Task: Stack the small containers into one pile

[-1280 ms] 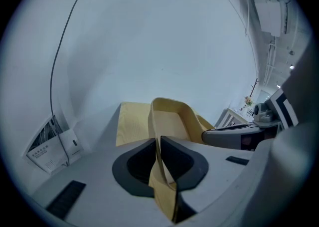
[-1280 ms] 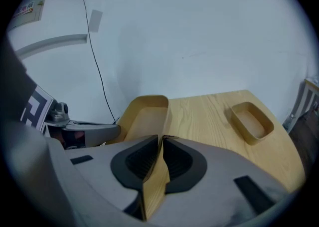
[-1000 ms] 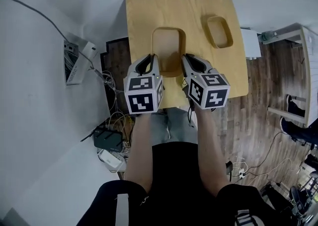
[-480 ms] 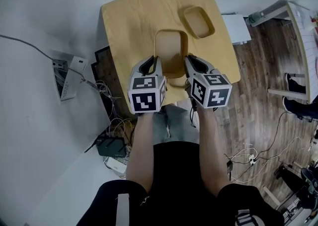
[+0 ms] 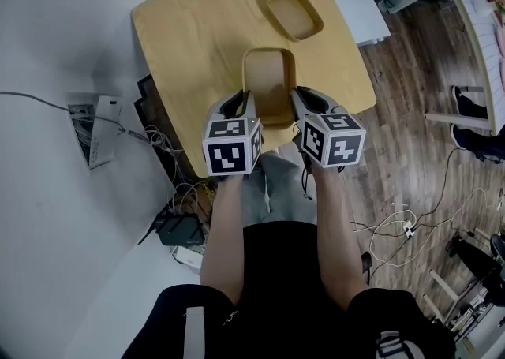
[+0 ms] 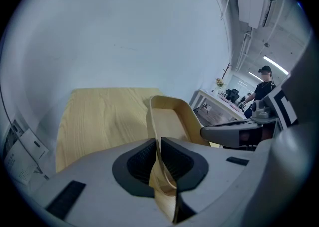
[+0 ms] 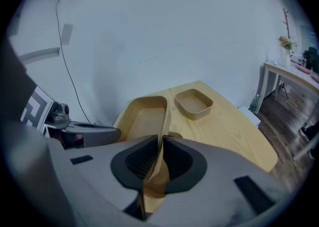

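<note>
White wall and a cable-strewn floor frame a light wooden desk point(image 5: 189, 42) where the stacking job is barely begun: both containers sit apart, none yet piled. One person holds the larger container point(image 5: 268, 85) over the near edge of the desk with two tools at once. The left gripper point(image 5: 239, 102) has its jaws nearly together, pinching that container's left wall. The right gripper point(image 5: 304, 100) is closed the same way on the right wall, thin wood sandwiched between the dark pads in both gripper views. The smaller container point(image 5: 293, 13) stands alone near the desk's far right corner, well apart from the held one, upright and empty. By this reading, everything that counts remains to be done: the two must be brought together and one seated in the other. Compared with a second ago, the double grip has not changed, but the desk now lies turned in the head view. The smaller container, then off to the right of the held one, is now almost straight ahead of it, and the held container's near end has come closer to the near edge
</note>
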`<state>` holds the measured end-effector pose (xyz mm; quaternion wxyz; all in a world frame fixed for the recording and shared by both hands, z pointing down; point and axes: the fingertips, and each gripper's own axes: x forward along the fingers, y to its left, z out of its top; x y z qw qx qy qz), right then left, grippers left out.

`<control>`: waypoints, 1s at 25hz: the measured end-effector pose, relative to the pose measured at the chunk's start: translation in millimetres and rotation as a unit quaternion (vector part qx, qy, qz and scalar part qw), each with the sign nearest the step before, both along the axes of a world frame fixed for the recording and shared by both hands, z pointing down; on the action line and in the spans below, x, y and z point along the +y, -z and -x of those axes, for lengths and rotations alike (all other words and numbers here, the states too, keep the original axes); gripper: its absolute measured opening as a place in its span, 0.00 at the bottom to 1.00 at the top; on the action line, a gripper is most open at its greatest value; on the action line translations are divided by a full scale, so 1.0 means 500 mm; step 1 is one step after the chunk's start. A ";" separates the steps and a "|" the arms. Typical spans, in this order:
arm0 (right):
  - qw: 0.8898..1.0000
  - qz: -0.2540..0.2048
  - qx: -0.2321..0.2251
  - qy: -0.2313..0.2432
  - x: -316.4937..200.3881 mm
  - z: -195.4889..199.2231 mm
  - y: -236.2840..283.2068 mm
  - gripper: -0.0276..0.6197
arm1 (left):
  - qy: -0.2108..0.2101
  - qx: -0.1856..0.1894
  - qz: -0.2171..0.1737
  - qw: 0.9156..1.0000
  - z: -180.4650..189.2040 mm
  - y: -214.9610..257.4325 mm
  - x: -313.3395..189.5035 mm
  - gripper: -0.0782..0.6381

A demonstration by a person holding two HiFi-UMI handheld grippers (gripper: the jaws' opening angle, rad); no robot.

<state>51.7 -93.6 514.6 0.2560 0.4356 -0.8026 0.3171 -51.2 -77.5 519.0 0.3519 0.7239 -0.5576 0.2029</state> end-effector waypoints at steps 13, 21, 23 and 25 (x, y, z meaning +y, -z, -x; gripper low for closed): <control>0.999 0.040 0.006 -0.009 0.048 -0.044 -0.061 0.10 | -0.016 0.003 0.049 0.999 -0.046 -0.070 0.048 0.17; 0.999 0.046 0.015 -0.008 0.049 -0.050 -0.075 0.10 | -0.018 0.001 0.055 0.998 -0.047 -0.081 0.049 0.19; 0.999 0.050 0.018 -0.008 0.052 -0.053 -0.080 0.10 | -0.019 0.001 0.058 0.998 -0.048 -0.084 0.053 0.19; 0.998 0.053 0.018 -0.010 0.054 -0.055 -0.086 0.10 | -0.020 0.001 0.060 0.998 -0.050 -0.090 0.054 0.19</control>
